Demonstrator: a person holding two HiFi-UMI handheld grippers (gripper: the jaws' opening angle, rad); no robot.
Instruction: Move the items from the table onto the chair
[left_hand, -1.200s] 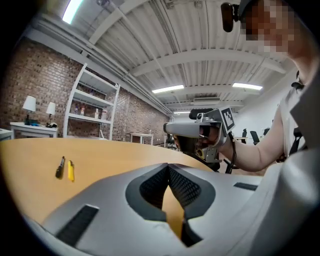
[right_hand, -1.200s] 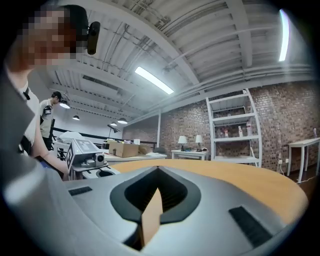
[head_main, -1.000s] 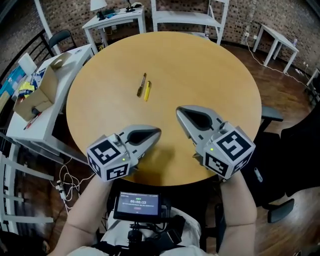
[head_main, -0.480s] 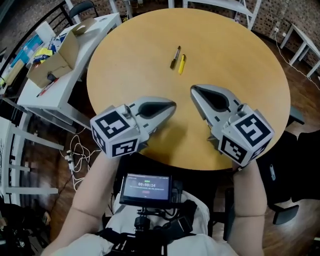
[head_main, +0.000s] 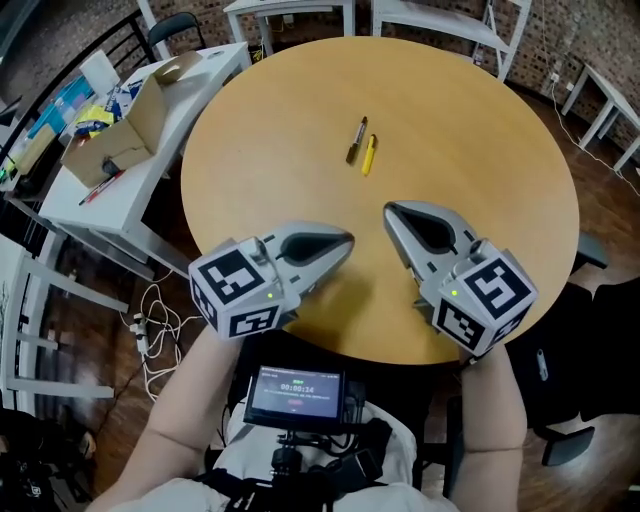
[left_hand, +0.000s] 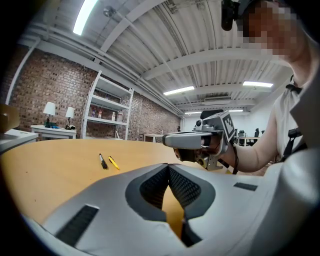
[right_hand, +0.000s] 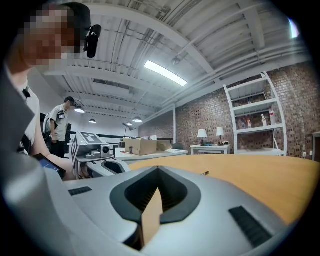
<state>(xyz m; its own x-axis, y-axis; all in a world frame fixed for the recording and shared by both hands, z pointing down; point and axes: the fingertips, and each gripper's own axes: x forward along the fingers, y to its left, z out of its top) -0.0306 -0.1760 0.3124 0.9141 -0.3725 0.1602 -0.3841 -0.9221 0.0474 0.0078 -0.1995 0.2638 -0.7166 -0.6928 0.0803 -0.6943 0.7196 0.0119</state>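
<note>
A black marker (head_main: 356, 140) and a yellow marker (head_main: 368, 155) lie side by side near the middle of the round wooden table (head_main: 470, 130). In the left gripper view the black marker (left_hand: 102, 161) and the yellow marker (left_hand: 114, 163) show far ahead. My left gripper (head_main: 345, 240) hovers over the table's near part, shut and empty. My right gripper (head_main: 390, 210) is beside it, also shut with nothing held, a short way from the markers. The left gripper (left_hand: 169, 166) and the right gripper (right_hand: 158, 169) each show jaws met at the tips. A black office chair (head_main: 610, 340) stands at the right.
A white side table (head_main: 150, 200) with an open cardboard box (head_main: 120, 130) stands left of the round table. Cables (head_main: 150, 320) lie on the floor below it. White tables (head_main: 440, 20) stand at the back. A small screen (head_main: 296, 393) hangs at the person's chest.
Both grippers have slid a little leftward over the table's near part relative to the markers. Both stay shut. The markers have not moved.
</note>
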